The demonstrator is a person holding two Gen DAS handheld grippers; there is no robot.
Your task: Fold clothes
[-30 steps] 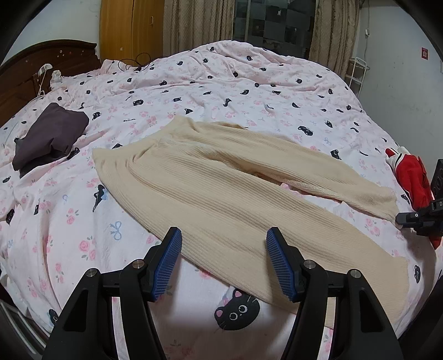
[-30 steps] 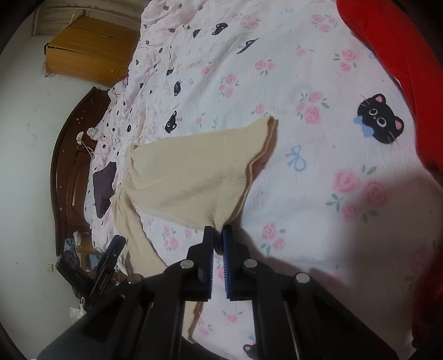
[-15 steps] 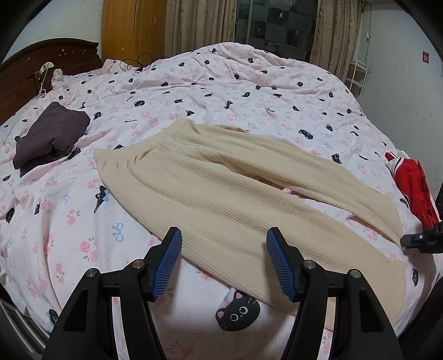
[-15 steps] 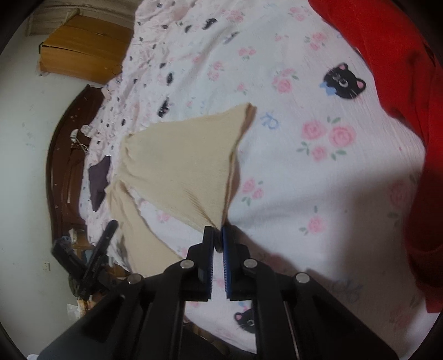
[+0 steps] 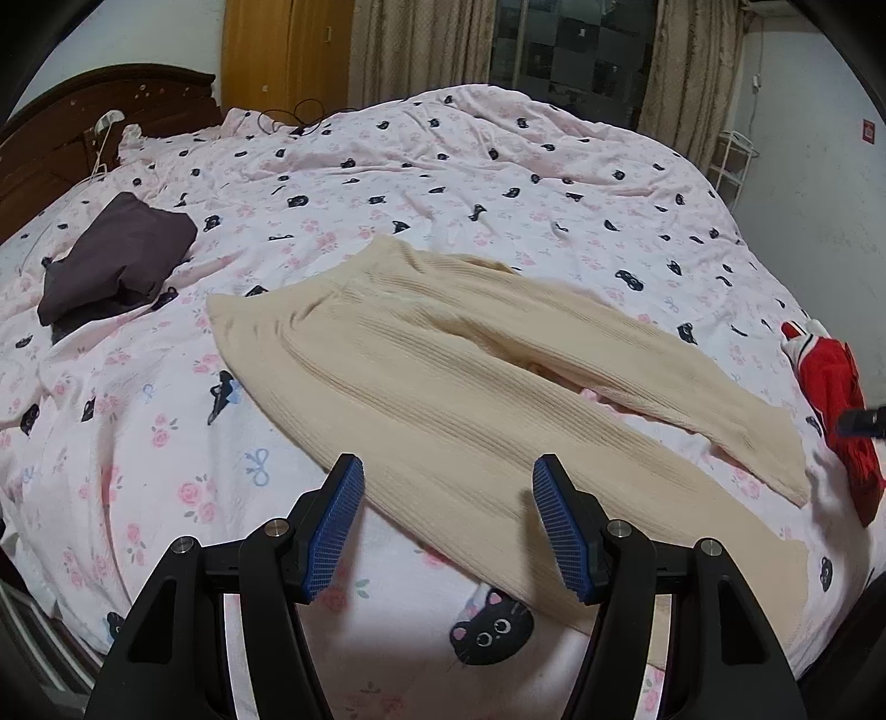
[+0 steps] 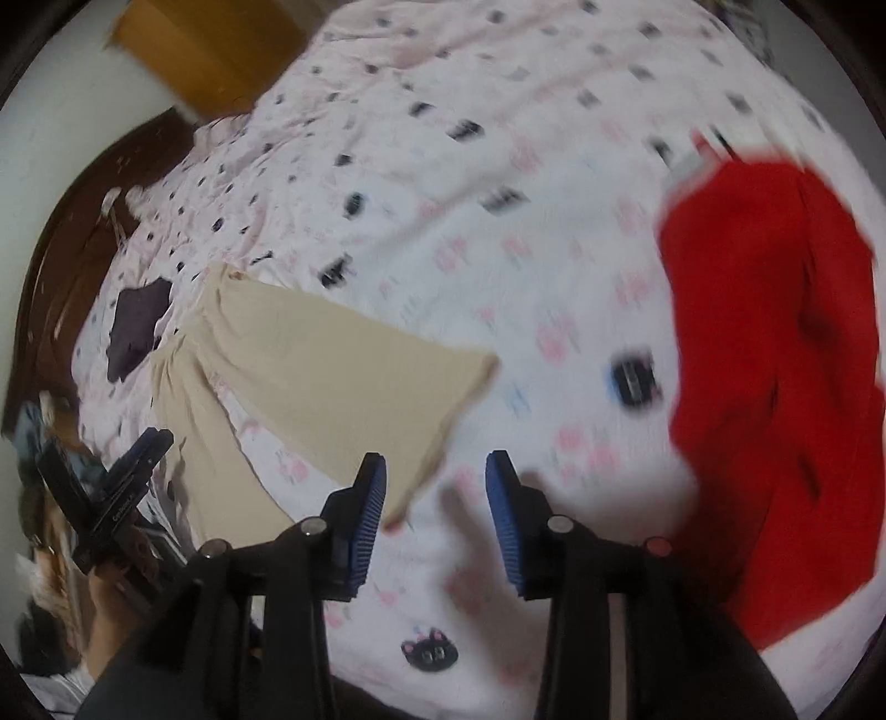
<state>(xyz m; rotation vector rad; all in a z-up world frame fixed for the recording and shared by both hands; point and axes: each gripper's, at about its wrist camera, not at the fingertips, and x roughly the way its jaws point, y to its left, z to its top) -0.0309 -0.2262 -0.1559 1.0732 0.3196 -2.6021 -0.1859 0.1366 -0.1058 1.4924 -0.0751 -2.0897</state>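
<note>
Cream ribbed knit trousers (image 5: pixel 443 376) lie spread flat on the pink cat-print bed cover (image 5: pixel 387 183), waistband at the far left, legs running toward the right. My left gripper (image 5: pixel 446 520) is open and empty, hovering over the near leg. My right gripper (image 6: pixel 434 515) is open and empty just past the far leg's hem (image 6: pixel 432 443), and its tip shows at the right edge of the left wrist view (image 5: pixel 864 421). The trousers also show in the right wrist view (image 6: pixel 321 387), which is blurred by motion.
A red garment (image 5: pixel 836 399) lies bunched at the bed's right edge, large in the right wrist view (image 6: pixel 775 360). A folded dark purple garment (image 5: pixel 119 255) sits at the far left. A dark wooden headboard (image 5: pixel 50 133) and a wardrobe (image 5: pixel 282 50) stand behind.
My right gripper was shut on the hem of the trouser leg; it has opened and let the hem drop onto the bed, and swung. My left gripper has stayed open and barely moved.
</note>
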